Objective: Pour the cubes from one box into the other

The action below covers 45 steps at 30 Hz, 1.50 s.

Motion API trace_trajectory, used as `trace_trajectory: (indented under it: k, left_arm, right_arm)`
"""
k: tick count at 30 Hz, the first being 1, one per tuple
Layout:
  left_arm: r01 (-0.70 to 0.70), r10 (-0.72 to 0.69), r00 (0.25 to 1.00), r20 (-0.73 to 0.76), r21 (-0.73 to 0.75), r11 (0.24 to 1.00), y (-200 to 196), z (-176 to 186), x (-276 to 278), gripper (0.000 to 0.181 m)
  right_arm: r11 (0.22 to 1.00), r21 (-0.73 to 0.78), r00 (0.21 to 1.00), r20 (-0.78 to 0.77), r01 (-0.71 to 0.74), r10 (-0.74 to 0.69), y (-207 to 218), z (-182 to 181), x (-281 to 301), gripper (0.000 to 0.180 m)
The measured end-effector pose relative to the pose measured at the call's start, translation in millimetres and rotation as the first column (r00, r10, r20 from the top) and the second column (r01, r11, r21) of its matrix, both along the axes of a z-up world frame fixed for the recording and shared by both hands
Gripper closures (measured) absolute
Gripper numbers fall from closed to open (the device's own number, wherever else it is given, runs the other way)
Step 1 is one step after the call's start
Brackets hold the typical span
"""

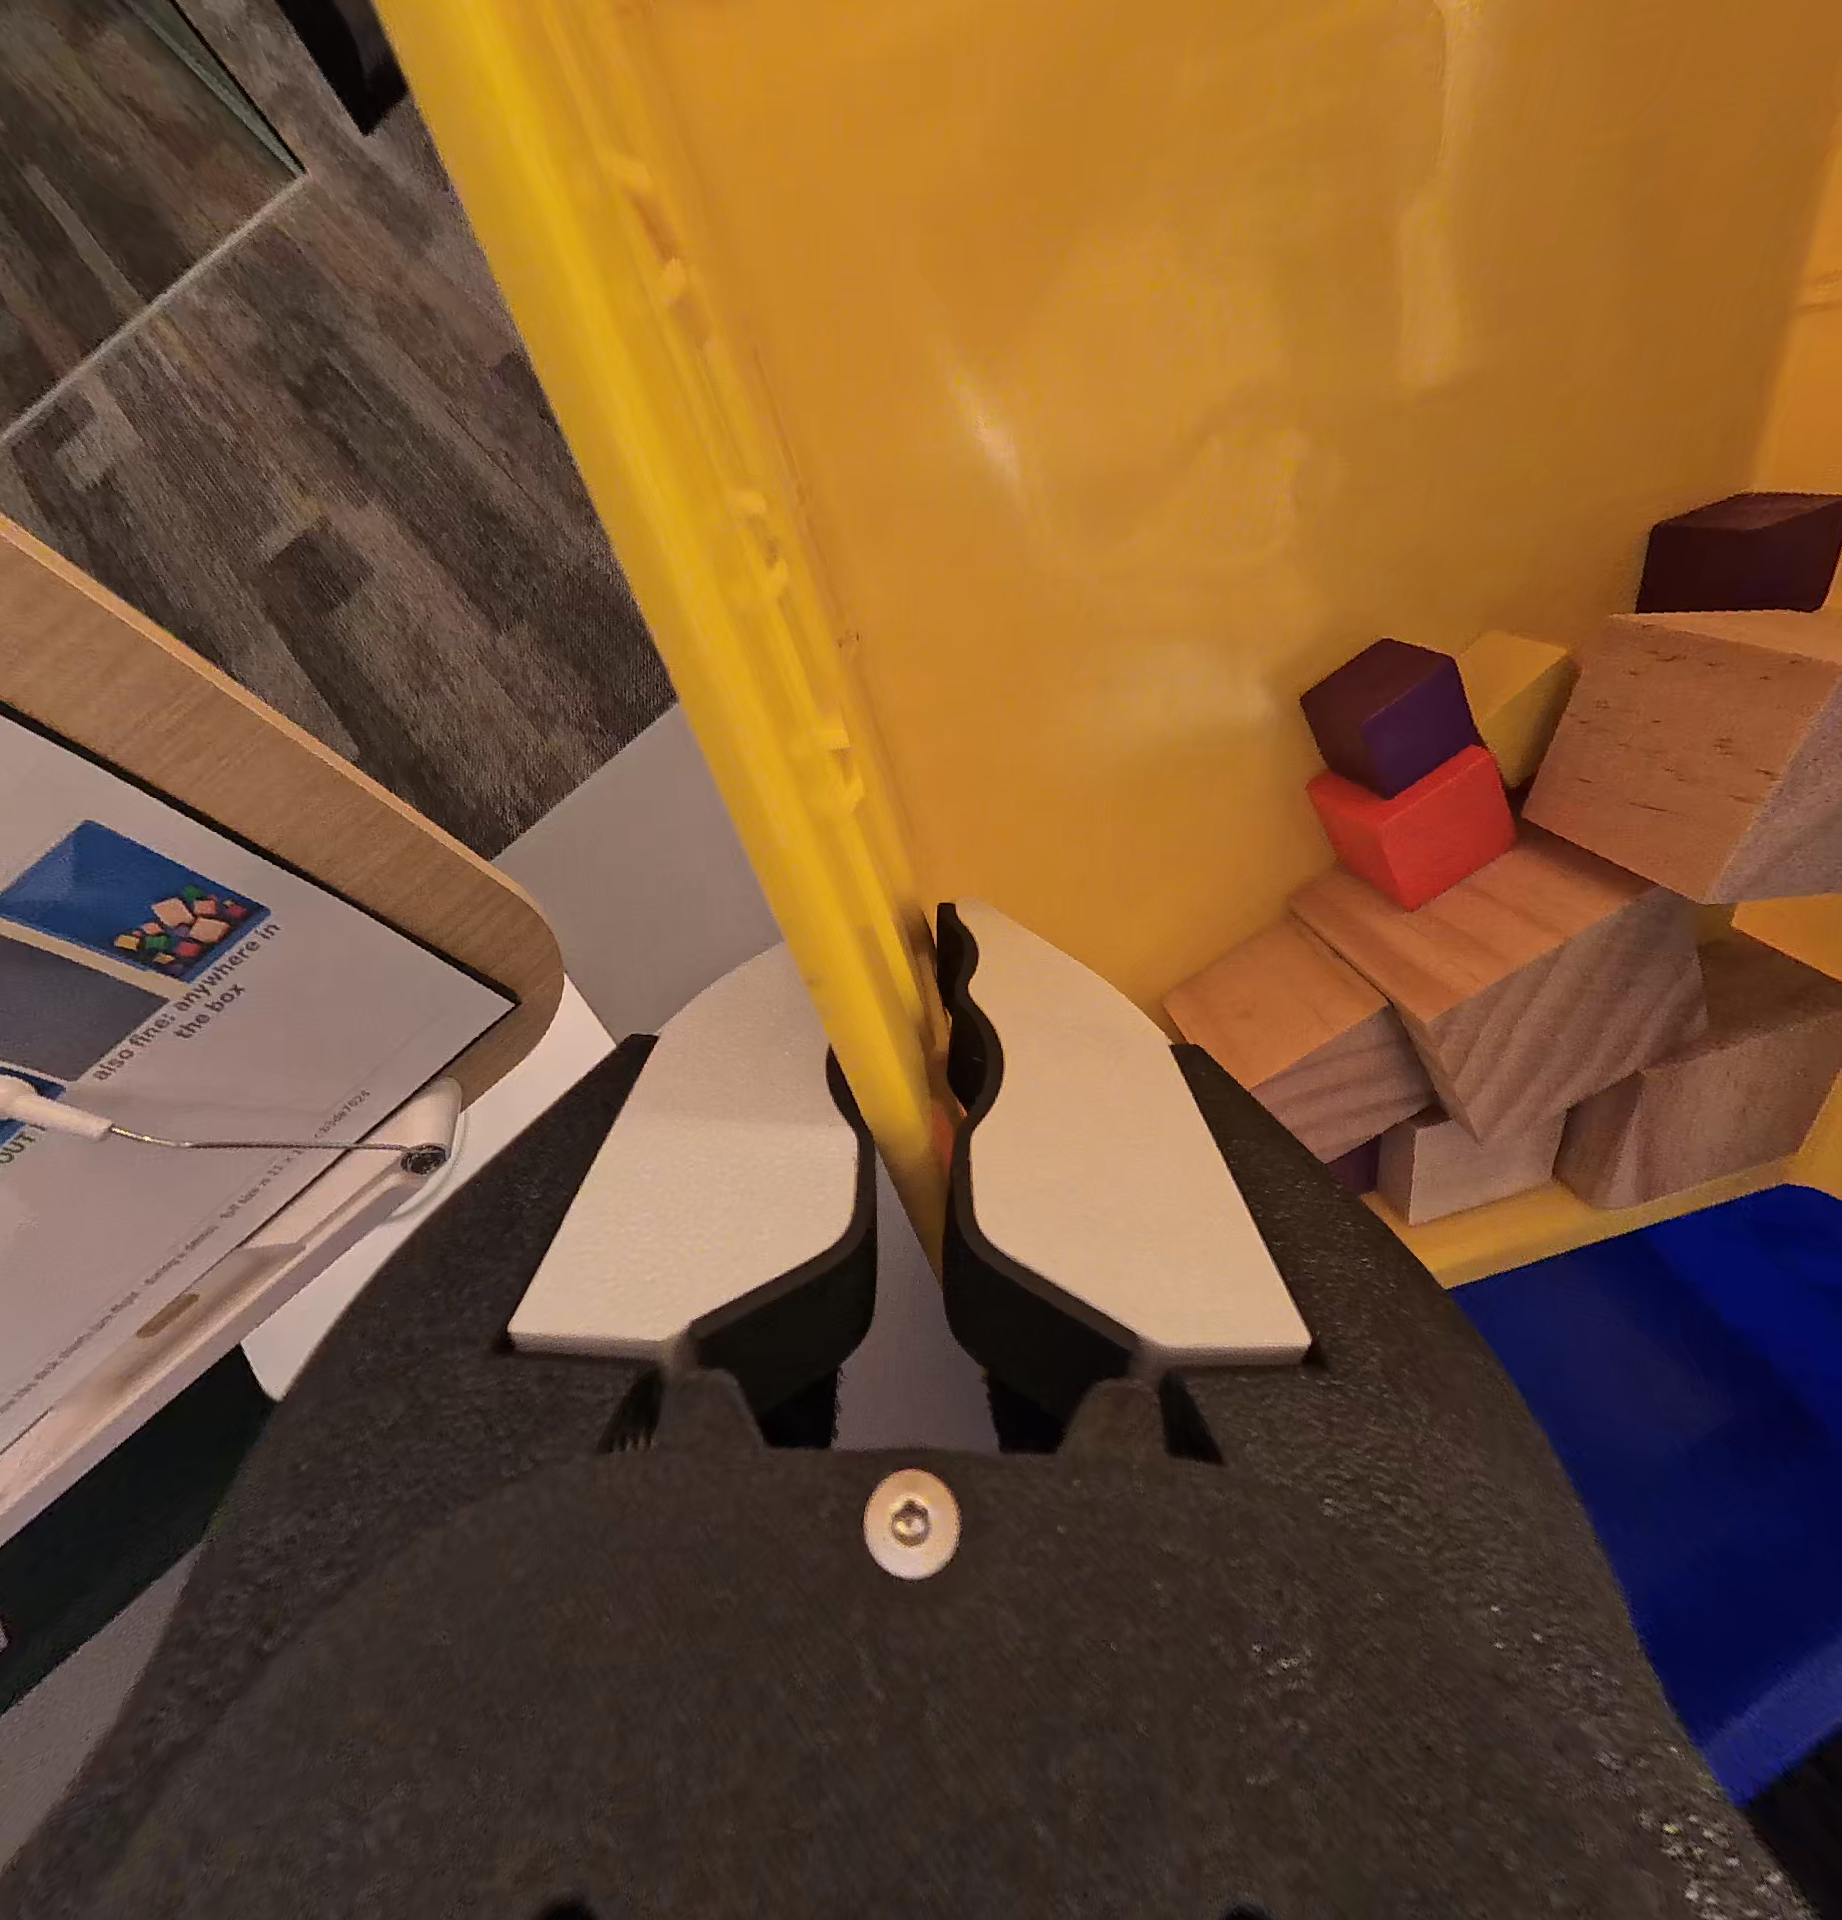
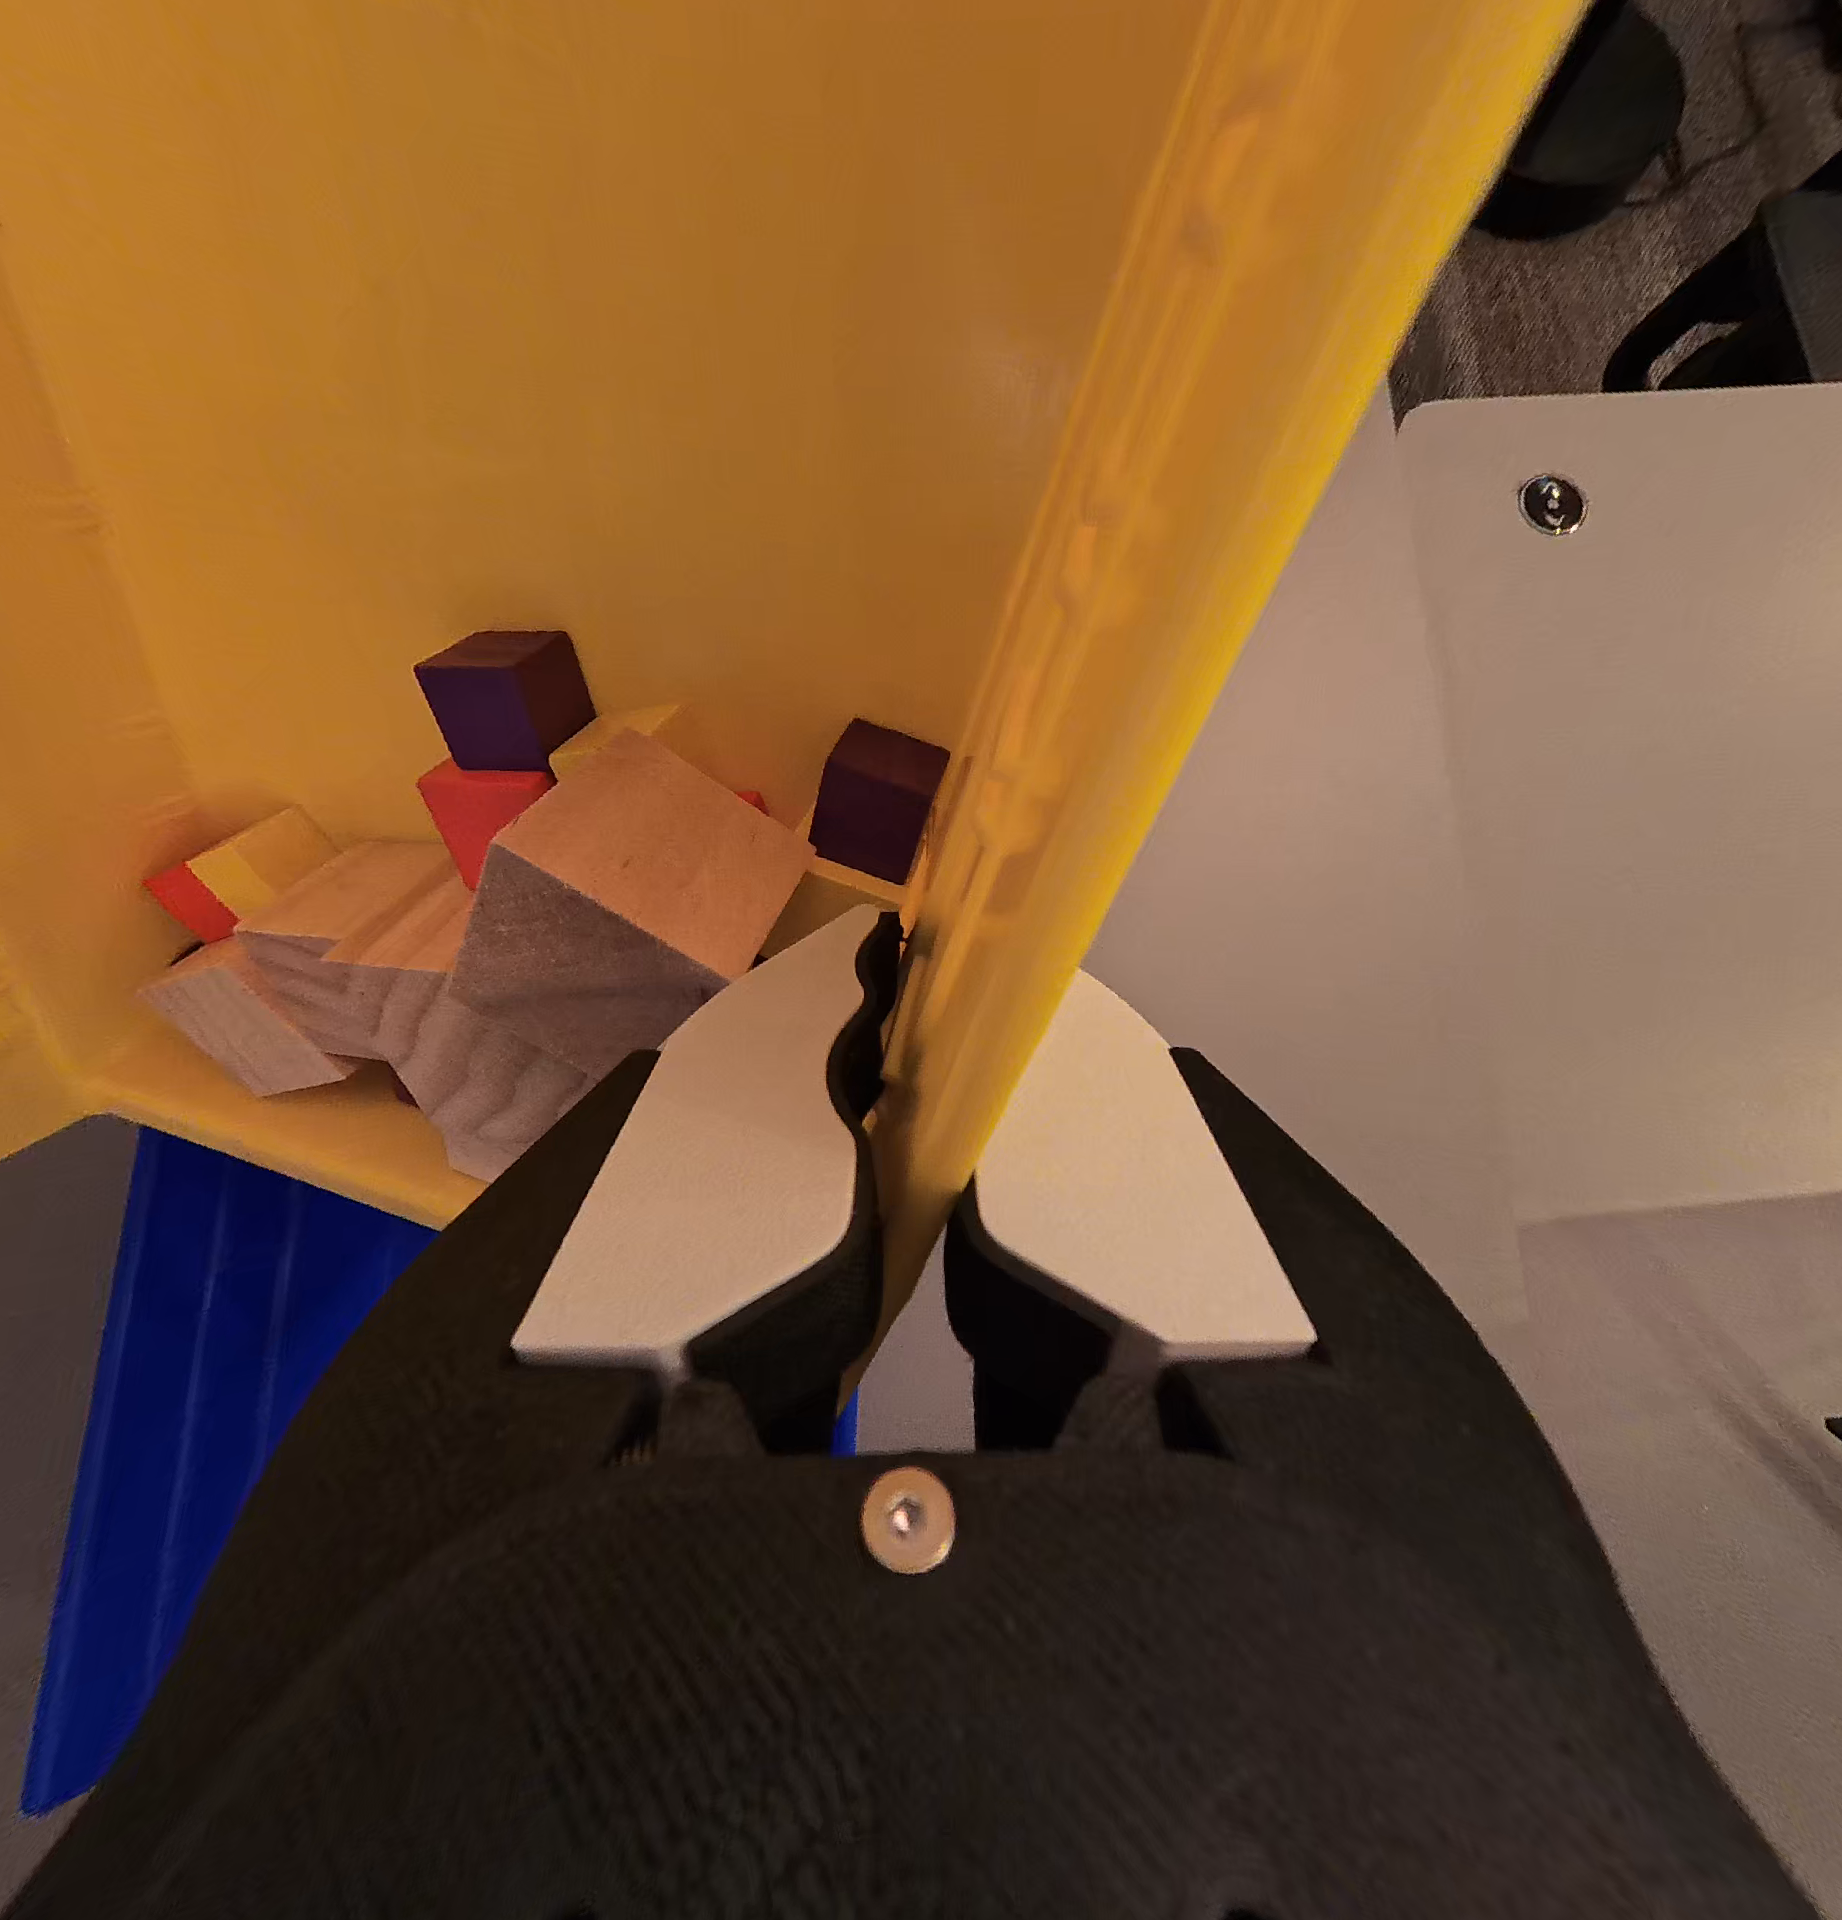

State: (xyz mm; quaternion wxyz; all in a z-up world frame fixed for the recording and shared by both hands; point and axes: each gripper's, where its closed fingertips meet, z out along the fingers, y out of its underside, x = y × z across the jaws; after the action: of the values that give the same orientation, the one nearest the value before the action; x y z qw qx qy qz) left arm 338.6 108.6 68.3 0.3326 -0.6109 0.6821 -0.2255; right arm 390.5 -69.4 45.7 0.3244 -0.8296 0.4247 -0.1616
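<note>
While the wooden and painted cubes lie heaped in the low corner of the tipped yellow box, the left gripper pinches one side wall between its fingers and the right gripper clamps the opposite wall. The blue box sits just below the heap.

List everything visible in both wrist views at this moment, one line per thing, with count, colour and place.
yellow box: one, tilted, gripped on two opposite walls
cubes: a pile, plain wood, purple, red and yellow, heaped at the yellow box's low edge
blue box: one, just below that low edge
instruction sheet: one, white, on a wood-edged board, left
white table: one, right
left tool: one, black and white, shut on the yellow box's wall
right tool: one, same colours, shut on the opposite wall
</note>
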Motion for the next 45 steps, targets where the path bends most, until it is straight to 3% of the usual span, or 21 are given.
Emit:
trace_trajectory:
  k: [11, 18, 36, 45]
  left_arm:
    - [0.022, -0.029, 0.987, 0.159, 0.046, 0.999, -5.6, 13.5, 3.6, 0.173]
    - [0.006, -0.001, 0.964, 0.266, -0.019, 1.000, -5.5, 18.5, 2.8, 0.174]
    - [0.004, 0.003, 0.950, 0.311, -0.023, 1.000, -6.9, 27.1, 1.0, 0.175]
    - [0.027, 0.002, 0.911, 0.413, -0.065, 0.998, -14.7, 42.0, -0.9, 0.175]
  right_arm:
    - [0.997, 0.062, 0.989, 0.143, 0.035, -0.044, -5.0, 10.4, 0.9, 0.173]
    - [0.995, 0.089, 0.969, 0.239, 0.038, -0.059, -4.8, 17.4, -1.4, 0.173]
    - [0.992, 0.119, 0.944, 0.319, 0.051, -0.087, -7.2, 28.8, -2.1, 0.174]
    - [0.986, 0.158, 0.887, 0.446, 0.058, -0.123, -15.1, 50.1, -4.3, 0.175]
